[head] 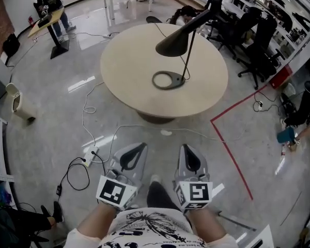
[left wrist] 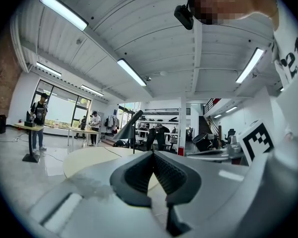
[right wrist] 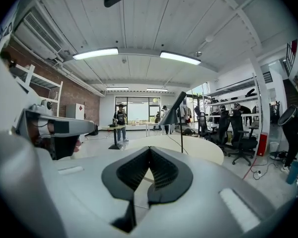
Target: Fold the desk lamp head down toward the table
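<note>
One bin is seen on the floor at the left, and a person is seen at a standing desk at the far left. A power strip with cables is laid on the floor, near and left of the left gripper. That gripper is held low and near, well apart from the table. Its jaws are pressed tip to tip, and nothing is held between them. The right gripper is held just beside it, pointed the same way. Its jaws are likewise closed, with nothing gripped. The round table is seen farther off, straight ahead. The lamp is placed on the table's right half, on a ring base. Its thin stem is upright and its black cone head is raised, tilted down to the left. A red tape line is laid on the floor at the right, and office chairs are lined up at the far right.
</note>
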Demonstrator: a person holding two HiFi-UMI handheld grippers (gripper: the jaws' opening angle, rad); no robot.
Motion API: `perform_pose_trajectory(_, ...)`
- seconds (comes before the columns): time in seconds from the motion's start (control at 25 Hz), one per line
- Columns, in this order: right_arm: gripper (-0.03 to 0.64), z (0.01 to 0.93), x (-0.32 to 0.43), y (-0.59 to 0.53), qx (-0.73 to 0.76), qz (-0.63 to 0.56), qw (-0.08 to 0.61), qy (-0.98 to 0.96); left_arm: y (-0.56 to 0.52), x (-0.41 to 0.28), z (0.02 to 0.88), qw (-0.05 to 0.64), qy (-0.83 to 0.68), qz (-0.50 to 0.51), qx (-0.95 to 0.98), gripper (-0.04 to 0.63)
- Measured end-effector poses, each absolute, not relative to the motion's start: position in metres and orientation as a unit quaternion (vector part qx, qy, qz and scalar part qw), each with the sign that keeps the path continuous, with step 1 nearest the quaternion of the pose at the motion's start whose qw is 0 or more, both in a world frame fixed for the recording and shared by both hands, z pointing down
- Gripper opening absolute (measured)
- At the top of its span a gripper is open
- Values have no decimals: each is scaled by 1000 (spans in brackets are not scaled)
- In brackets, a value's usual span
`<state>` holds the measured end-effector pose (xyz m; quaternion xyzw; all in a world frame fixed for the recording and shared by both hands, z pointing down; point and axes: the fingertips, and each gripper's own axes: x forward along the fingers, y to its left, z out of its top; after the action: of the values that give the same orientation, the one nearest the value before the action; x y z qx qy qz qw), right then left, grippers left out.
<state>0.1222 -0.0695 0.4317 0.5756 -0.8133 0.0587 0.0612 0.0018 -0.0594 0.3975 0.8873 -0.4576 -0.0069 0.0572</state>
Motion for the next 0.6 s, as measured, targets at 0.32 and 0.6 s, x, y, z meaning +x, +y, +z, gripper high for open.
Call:
perform_pose_trajectory(0.32,8,426,89,20,607,30,61,-792,23,-39,395,51,-447,-22,893,-4)
perform_pose_trajectory(0.6,8,430,59,79,604,26,63,-794,76,-56,405,46,-424,-9,904,-5)
